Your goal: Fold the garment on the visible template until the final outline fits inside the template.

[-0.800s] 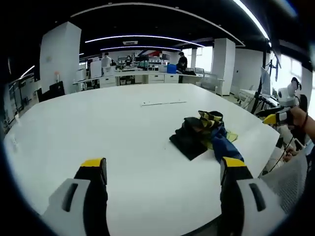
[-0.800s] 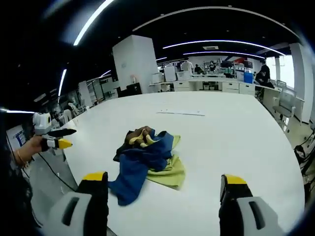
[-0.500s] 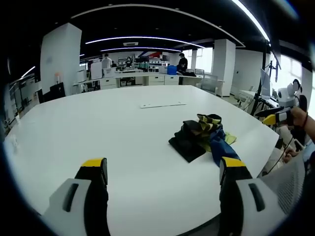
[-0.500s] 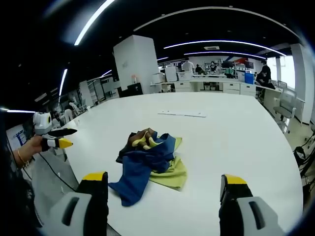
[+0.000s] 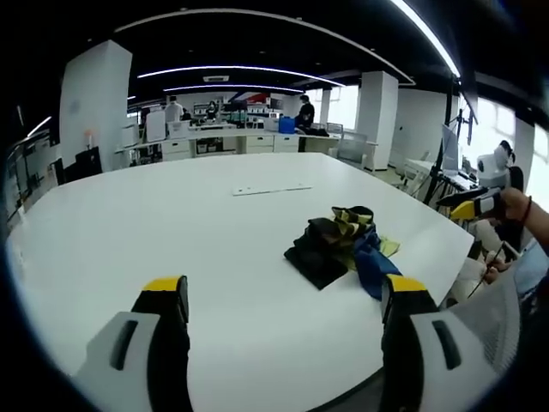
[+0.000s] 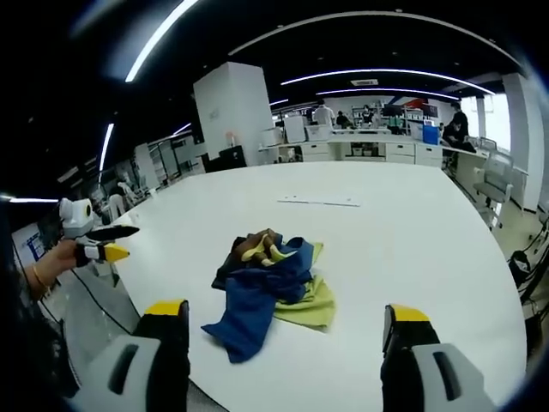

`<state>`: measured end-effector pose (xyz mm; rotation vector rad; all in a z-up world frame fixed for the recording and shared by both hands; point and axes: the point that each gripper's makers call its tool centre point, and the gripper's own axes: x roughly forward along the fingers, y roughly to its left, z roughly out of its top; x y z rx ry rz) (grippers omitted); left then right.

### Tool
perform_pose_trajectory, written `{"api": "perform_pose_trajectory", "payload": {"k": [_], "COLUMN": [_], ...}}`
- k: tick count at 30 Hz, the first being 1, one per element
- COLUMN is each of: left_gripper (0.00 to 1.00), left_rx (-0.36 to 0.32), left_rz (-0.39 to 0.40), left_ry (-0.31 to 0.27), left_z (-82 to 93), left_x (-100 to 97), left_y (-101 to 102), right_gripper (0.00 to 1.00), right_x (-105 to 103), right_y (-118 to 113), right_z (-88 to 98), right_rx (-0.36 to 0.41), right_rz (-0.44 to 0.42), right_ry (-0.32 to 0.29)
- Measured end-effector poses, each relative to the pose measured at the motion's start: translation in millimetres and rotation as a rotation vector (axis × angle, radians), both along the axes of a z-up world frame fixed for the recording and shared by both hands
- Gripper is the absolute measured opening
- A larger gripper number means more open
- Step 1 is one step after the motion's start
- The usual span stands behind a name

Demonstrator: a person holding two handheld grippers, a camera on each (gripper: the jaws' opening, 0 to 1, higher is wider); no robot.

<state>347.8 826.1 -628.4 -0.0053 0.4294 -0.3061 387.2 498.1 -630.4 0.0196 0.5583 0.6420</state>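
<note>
A crumpled garment (image 5: 341, 244) in black, blue, yellow-green and striped yellow lies bunched near the right edge of the white table (image 5: 154, 223). In the right gripper view the same heap (image 6: 268, 279) shows its blue and yellow-green folds toward me. My left gripper (image 5: 283, 302) stands open above the table's near side, left of the heap and apart from it. My right gripper (image 6: 285, 322) is open too, short of the heap, nothing between its jaws. The right gripper (image 5: 467, 204) shows at the right of the left view, the left gripper (image 6: 101, 245) at the left of the right view.
A thin pale strip (image 5: 262, 188) lies flat on the table beyond the garment; it appears again (image 6: 319, 202) in the right gripper view. Desks, white pillars and people stand far behind. An office chair (image 6: 497, 184) is past the table's right edge.
Both views have shifted slightly as the hands moved; the garment sits a little nearer the middle of each view. Both grippers stay open and the heap lies as before.
</note>
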Motion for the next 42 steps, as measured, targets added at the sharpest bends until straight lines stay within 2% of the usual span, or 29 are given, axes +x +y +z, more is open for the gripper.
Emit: {"api": "perform_pose_trajectory", "payload": {"k": [12,19,32,42], "left_gripper": [0.87,0.83,0.72,0.64], "left_rx": [0.008,0.031,0.037,0.04], "left_rz": [-0.04,-0.08,-0.166,-0.228], "left_ry": [-0.014,-0.017,-0.033,-0.02], "left_z": [5.4,2.6,-6.3,-17.9], "left_x": [6.7,19.7,50.2,70.7], "left_y": [-5.3,-10.4,-35.9,-57.3], "right_gripper": [0.91,0.89,0.81,0.75], "right_x": [2.9,10.5,31.7,53.8], "right_y": [-0.8,4.4,18.2,27.1], "right_z": [2.9,-0.2,-12.2,-16.4], "right_rx": [0.039,0.044,0.05,0.054], "right_rz": [-0.002,0.013,0.057,0.091], "right_ry": [0.01,0.008,0.017,0.016]}}
